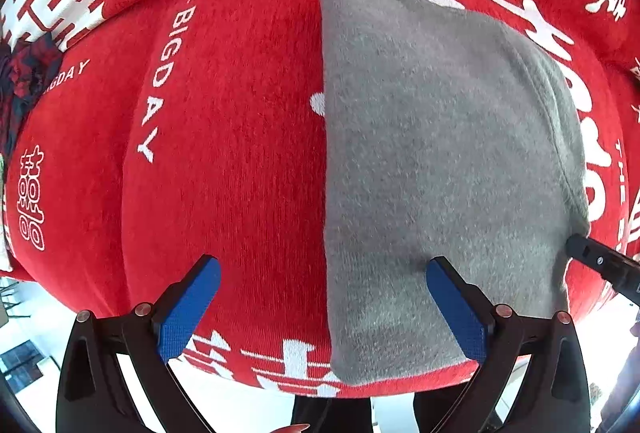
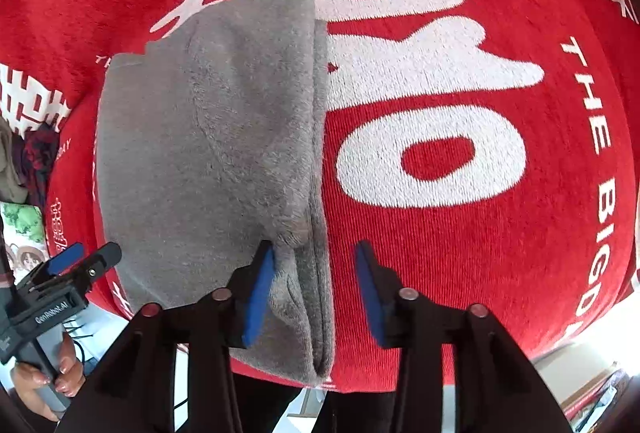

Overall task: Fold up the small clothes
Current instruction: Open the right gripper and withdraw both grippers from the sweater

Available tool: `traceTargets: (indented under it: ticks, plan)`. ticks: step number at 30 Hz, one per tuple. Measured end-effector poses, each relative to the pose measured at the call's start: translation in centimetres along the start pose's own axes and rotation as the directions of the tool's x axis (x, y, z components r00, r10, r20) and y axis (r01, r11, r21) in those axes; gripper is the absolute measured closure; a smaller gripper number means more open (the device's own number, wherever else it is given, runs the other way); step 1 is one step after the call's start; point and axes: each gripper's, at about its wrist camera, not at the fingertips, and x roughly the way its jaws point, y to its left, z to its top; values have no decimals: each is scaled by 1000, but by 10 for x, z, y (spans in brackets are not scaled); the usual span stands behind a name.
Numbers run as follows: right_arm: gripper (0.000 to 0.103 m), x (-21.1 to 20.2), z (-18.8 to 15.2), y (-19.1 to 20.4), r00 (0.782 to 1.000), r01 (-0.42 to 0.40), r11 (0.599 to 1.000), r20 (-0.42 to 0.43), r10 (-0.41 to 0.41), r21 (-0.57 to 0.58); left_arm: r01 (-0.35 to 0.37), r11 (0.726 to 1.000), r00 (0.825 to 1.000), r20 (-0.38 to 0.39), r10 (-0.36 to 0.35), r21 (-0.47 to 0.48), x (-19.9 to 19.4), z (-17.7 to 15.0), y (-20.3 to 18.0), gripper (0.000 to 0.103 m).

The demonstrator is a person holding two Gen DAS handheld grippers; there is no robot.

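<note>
Now, my read:
L gripper (image 1: pixel 322 307): released, wide over grey garment (image 1: pixel 440 153) left edge.
R gripper (image 2: pixel 316 293): released, astride its right folded edge.
Garment: folded on red blanket (image 1: pixel 224 113), near edge.
Risk: one-layer pinch could undo fold.

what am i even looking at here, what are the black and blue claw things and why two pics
Those claws are handheld grippers, one in each of a person's hands, and each carries a fisheye camera looking along its fingers. One picture comes from the left gripper, the other from the right gripper. Below them lies a folded grey garment on a red blanket printed with white characters and "THE BIG DAY". The left gripper's jaws are wide open, straddling the garment's left edge. The right gripper's jaws are open around its right edge, one blue pad touching the fabric, gripping nothing. In the right view you also see the left gripper and the hand holding it.
</note>
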Motion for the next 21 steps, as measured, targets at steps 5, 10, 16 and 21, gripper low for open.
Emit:
traceTargets:
  ticks: [5, 10, 16, 21]
  plan:
    - [42, -9, -4, 2, 1000, 6, 1000, -16, -6, 1, 4, 1000, 1000, -23, -4, -9, -4, -3, 0, 0]
    - [33, -17, -8, 8, 999, 17, 1000, -35, -18, -6, 5, 1000, 999, -35, -5, -1, -13, -6, -3, 0]
    - [23, -34, -17, 20, 998, 33, 999, -48, -34, -19, 5, 1000, 999, -40, -4, 21, -34, -14, -5, 0]
    - [20, -54, -24, 34, 997, 66, 997, -34, -68, -50, -15, 997, 1000, -3, 15, 73, -63, -22, -7, 0]
